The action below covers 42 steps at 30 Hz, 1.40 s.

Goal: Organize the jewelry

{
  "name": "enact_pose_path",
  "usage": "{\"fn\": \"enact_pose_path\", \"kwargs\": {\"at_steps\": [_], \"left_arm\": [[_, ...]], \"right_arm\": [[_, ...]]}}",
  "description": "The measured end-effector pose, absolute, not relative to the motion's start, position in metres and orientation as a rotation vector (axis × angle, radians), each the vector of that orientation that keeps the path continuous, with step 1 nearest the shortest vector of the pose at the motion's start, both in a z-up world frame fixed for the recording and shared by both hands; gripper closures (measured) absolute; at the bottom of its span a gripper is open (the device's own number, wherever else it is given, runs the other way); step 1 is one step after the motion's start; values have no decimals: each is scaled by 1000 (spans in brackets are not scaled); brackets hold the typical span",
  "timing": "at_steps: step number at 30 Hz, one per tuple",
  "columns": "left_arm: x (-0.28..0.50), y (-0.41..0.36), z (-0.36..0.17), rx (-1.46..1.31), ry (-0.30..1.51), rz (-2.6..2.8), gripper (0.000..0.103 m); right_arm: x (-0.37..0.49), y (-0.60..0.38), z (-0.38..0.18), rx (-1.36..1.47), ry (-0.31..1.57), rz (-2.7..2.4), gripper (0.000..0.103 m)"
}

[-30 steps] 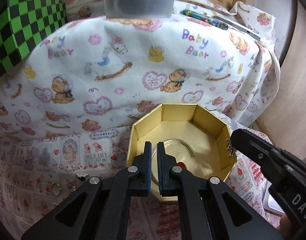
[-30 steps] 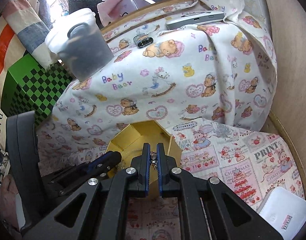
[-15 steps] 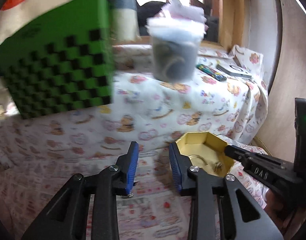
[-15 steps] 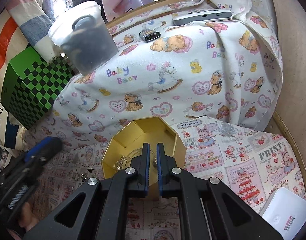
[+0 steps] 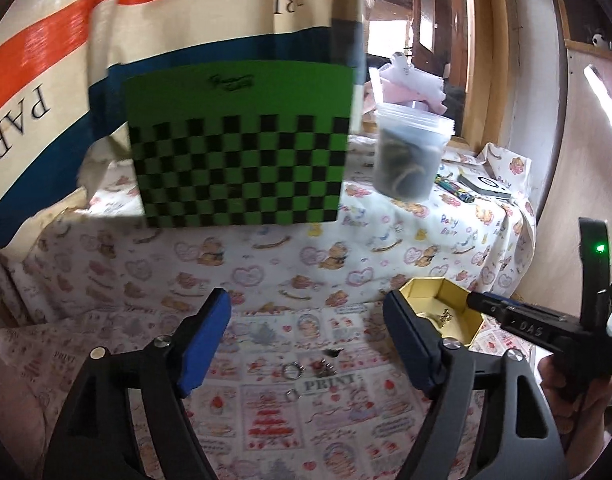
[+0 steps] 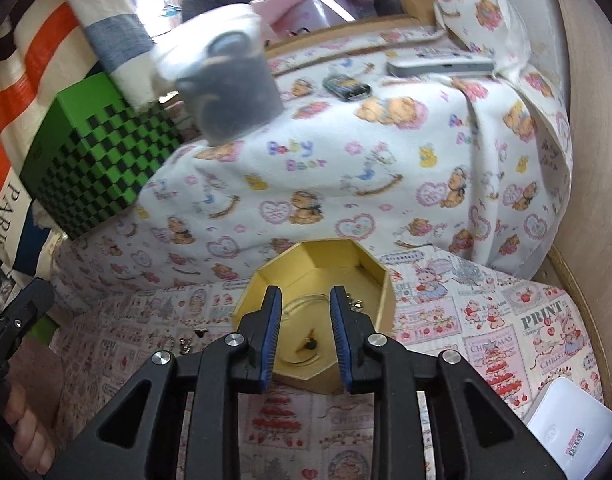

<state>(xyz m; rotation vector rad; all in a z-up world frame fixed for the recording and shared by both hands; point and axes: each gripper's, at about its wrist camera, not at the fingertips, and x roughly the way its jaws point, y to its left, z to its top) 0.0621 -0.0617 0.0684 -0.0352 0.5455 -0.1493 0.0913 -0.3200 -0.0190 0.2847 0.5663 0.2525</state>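
Two metal rings (image 5: 292,371) on patterned cloth (image 5: 346,412), octagonal gold box (image 6: 370,280) nearby

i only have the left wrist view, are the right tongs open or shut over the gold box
observer: open and empty, the right tongs hang above the gold box.
operator: whats on the box floor, the wall hides it here
observer: a small dark and orange piece lies there, in line with the gap between the fingers.
operator: anything else in there
observer: a thin bangle lies on the floor, and a small metal cluster sits by the right wall.
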Motion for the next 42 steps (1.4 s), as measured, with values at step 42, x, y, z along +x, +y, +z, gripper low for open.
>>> {"fn": "enact_pose_path", "kwargs": {"at_steps": [42], "left_arm": [[59,-32,22,65,491,-132,3]], "right_arm": [[73,-263,-25,57,417,138,30]]}}
